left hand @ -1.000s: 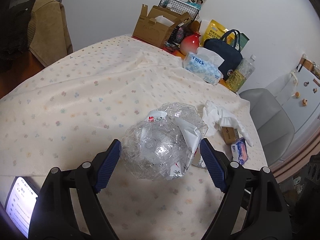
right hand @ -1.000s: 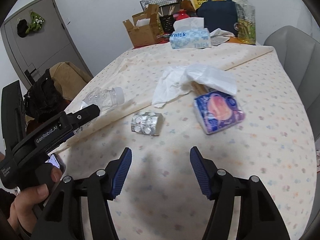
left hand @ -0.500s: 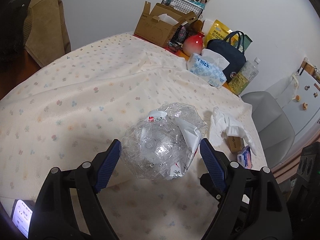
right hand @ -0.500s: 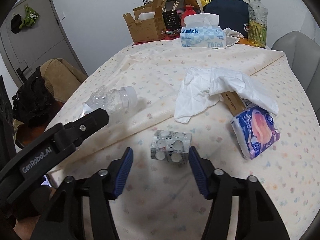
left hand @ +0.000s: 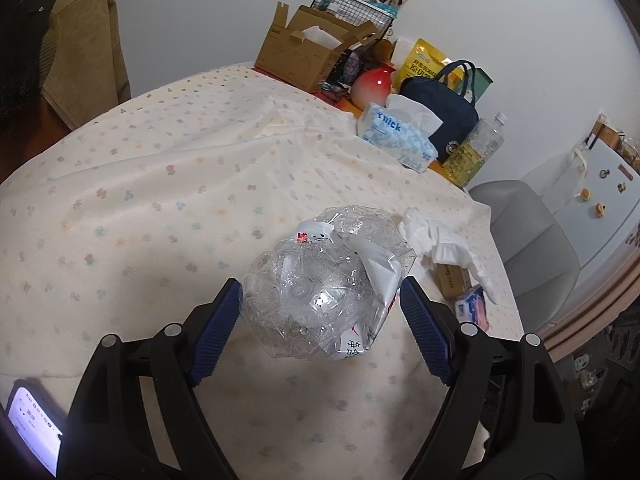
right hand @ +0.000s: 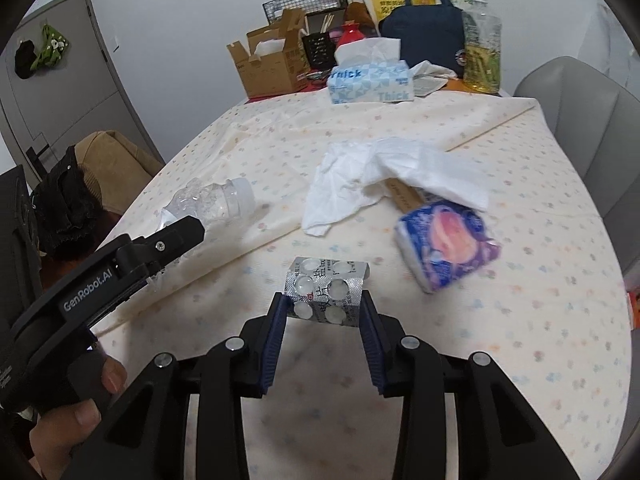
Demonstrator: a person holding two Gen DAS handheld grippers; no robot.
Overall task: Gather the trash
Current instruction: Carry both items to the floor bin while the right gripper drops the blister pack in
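Floral cream tablecloth (right hand: 520, 320) — grey chair (right hand: 592, 120), white wall (right hand: 208, 8) behind

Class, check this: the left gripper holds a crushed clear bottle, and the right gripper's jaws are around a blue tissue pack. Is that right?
Not quite. The right gripper, jaws closing, grips a silver blister pack, as the right wrist view shows; the blue tissue pack lies aside. The left gripper does hold the crushed bottle.

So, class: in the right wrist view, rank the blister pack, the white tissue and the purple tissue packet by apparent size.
1. White tissue
2. Purple tissue packet
3. Blister pack, though nearest the camera
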